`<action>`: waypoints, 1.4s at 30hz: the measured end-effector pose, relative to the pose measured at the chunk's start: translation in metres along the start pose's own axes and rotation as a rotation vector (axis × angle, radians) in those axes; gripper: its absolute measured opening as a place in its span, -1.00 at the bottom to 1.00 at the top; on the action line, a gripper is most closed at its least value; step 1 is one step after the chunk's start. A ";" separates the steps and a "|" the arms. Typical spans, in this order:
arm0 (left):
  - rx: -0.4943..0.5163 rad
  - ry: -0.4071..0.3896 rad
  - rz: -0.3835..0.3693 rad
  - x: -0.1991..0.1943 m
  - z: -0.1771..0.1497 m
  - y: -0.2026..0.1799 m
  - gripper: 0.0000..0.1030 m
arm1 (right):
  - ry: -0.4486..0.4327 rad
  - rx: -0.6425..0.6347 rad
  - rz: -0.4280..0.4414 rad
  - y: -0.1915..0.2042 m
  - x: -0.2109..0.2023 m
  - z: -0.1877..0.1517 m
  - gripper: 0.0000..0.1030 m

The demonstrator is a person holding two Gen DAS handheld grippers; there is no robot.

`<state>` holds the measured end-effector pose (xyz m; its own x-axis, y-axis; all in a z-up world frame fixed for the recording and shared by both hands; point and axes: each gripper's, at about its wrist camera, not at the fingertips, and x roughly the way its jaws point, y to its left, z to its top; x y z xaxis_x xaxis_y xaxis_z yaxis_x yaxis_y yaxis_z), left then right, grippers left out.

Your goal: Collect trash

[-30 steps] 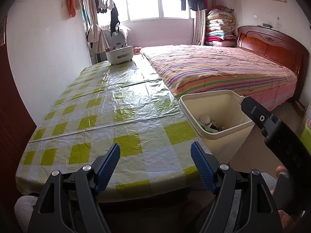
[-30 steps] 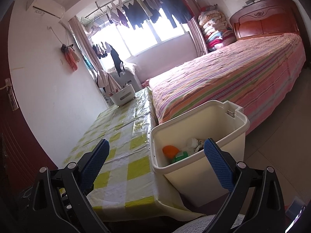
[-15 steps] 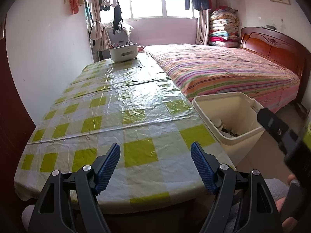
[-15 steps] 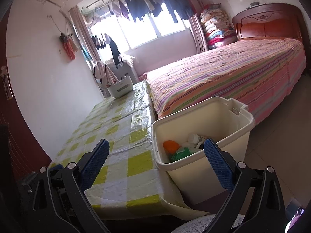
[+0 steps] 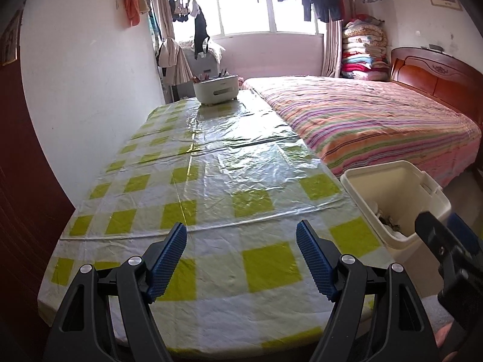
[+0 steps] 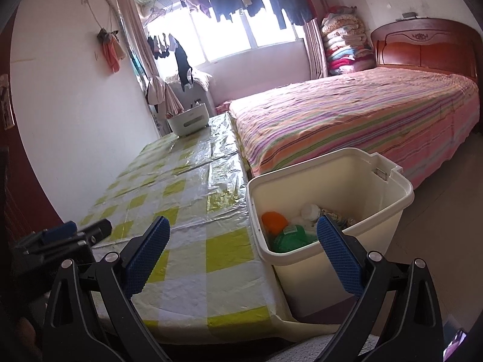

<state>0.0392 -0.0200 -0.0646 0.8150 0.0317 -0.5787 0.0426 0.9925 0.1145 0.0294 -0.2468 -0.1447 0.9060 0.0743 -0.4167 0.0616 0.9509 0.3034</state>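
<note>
A cream trash bin [image 6: 389, 178] stands on the floor against the table's right side; it also shows in the left wrist view [image 5: 434, 190]. Inside lie an orange piece [image 6: 273, 220], a green wrapper [image 6: 291, 236] and white crumpled trash [image 6: 309, 211]. My left gripper [image 5: 241, 255] is open and empty above the table's near end. My right gripper [image 6: 241, 249] is open and empty, with its right finger over the bin's near rim and its left finger over the table. The right gripper shows at the right edge of the left wrist view [image 5: 446, 247].
The table [image 5: 211, 163] wears a yellow-and-white checked plastic cloth. A white caddy [image 5: 215, 89] with small items stands at its far end. A striped bed [image 5: 362, 120] runs along the right. A white wall lies left, a window with hanging clothes behind.
Both grippers have pulled back and risen a little, so more of the table shows. The right gripper has swung left towards the table. Both stay open and empty.
</note>
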 end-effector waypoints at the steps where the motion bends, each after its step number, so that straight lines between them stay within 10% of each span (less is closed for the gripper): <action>1: -0.004 0.008 -0.008 0.002 0.002 0.004 0.42 | 0.003 -0.007 -0.006 0.001 0.002 0.000 0.87; 22: -0.113 0.030 -0.008 0.023 0.020 0.048 0.71 | 0.063 -0.064 -0.080 0.007 0.019 0.001 0.87; 42: 0.050 0.037 0.011 0.027 0.027 0.006 0.71 | 0.060 -0.048 -0.077 0.001 0.018 0.002 0.87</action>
<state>0.0767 -0.0162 -0.0574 0.7933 0.0475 -0.6069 0.0635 0.9851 0.1600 0.0468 -0.2453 -0.1500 0.8724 0.0170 -0.4885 0.1088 0.9676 0.2279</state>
